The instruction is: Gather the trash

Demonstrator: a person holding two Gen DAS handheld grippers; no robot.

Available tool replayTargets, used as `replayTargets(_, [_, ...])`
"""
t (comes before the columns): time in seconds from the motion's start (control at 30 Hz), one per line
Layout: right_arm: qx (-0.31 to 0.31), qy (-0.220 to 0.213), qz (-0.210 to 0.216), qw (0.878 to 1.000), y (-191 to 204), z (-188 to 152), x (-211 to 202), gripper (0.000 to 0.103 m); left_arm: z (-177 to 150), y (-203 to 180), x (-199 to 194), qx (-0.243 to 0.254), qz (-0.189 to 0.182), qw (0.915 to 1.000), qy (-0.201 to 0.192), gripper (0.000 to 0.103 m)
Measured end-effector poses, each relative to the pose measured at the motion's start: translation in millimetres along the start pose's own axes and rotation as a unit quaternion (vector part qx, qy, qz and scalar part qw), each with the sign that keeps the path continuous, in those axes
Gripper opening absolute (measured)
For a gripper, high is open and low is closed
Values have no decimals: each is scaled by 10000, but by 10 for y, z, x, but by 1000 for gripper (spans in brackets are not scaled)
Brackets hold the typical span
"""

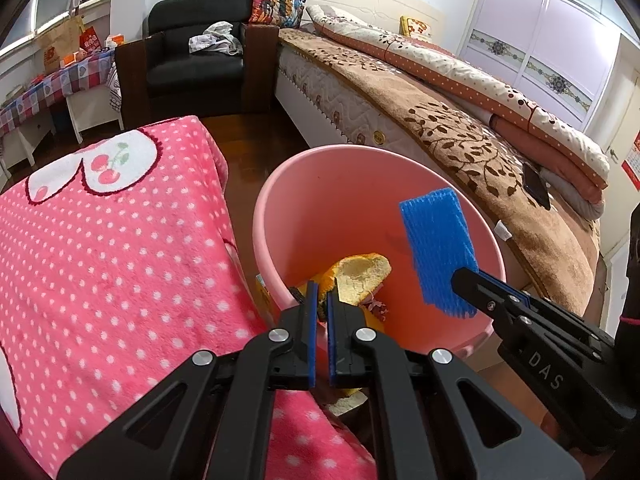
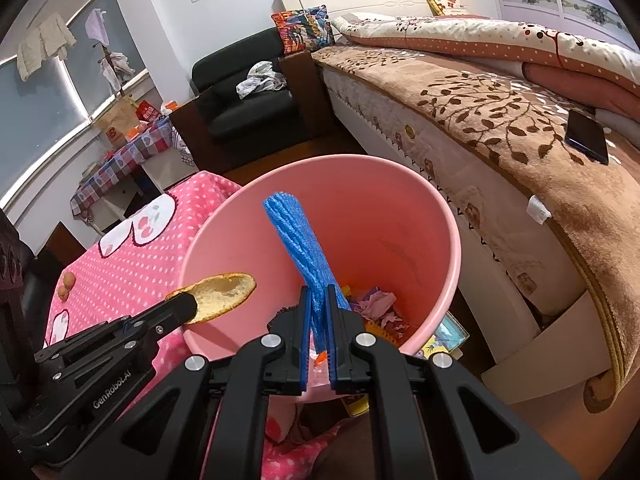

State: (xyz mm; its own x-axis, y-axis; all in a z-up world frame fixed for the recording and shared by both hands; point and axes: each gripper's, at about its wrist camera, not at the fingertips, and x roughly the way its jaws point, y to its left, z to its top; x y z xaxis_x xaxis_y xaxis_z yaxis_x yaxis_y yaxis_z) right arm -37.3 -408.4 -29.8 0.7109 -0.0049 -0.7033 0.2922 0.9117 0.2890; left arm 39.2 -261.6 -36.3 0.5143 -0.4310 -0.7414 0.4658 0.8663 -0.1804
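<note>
A pink bin (image 1: pixel 280 184) stands on the floor between a pink blanket and a bed. My left gripper (image 1: pixel 323 290) is shut on a piece of orange peel (image 1: pixel 362 276) and holds it over the bin's near left rim. In the right wrist view the same peel (image 2: pixel 224 292) sticks out of the left gripper (image 2: pixel 190 306). My right gripper (image 2: pixel 318 294) is shut on a blue foam net sleeve (image 2: pixel 296 240), held upright above the bin's (image 2: pixel 224 208) opening. From the left wrist view the net (image 1: pixel 436 248) and right gripper (image 1: pixel 460 274) hang over the right side. Purple paper scraps (image 2: pixel 376 304) lie inside.
A pink polka-dot blanket (image 1: pixel 120 260) covers the surface to the left, with small fruits (image 2: pixel 66 284) on it. A bed (image 1: pixel 460 120) runs along the right, with a dark phone (image 2: pixel 586 136) on top. A black armchair (image 1: pixel 196 64) stands behind. A printed packet (image 2: pixel 448 332) lies by the bin's base.
</note>
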Motion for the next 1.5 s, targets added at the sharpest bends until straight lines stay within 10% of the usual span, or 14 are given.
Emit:
replayTargets(0.43, [5, -51, -49, 10000, 5, 21, -58, 15, 9, -26, 6, 27, -44, 9999, 92, 5])
replayTargets(0.6, [-15, -79, -62, 9999, 16, 29, -79, 23, 14, -34, -46, 34, -114, 9999, 32, 29])
replayTargets(1.5, [-405, -329, 136, 9985, 300, -52, -253, 45, -23, 169, -404, -13, 162, 9995, -265, 29])
